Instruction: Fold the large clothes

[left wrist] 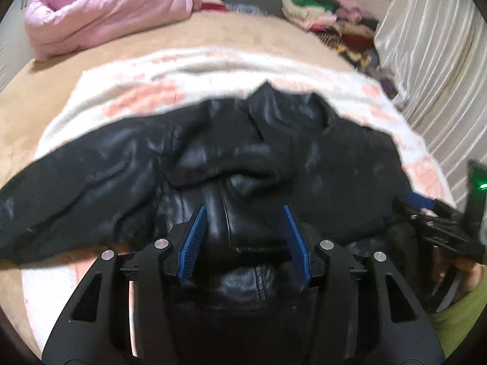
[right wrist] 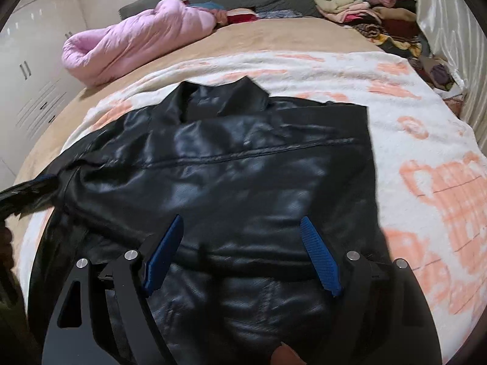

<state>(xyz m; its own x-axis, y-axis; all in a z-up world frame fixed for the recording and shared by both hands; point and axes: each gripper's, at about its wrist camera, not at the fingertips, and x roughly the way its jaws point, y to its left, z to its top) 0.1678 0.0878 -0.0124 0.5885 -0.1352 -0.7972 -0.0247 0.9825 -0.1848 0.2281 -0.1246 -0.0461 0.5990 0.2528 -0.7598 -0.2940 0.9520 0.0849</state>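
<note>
The black jacket (right wrist: 231, 164) lies spread on the blanket (right wrist: 426, 152) on the bed (left wrist: 24, 91), directly ahead of and beneath both grippers. The left gripper (left wrist: 245, 213) is released, nothing between its fingers; the right gripper (right wrist: 242, 222) is likewise released, spread wide above the jacket's lower panel. Risk: the smooth, glossy, leather-like surface may slide from the ribbed blue pads (right wrist: 319, 261), and its stiff, heavy panels may spring back out of a fold. The sleeve left of the left gripper lies rumpled and may bunch. The fuzzy blanket could be pinched along with a hem.
</note>
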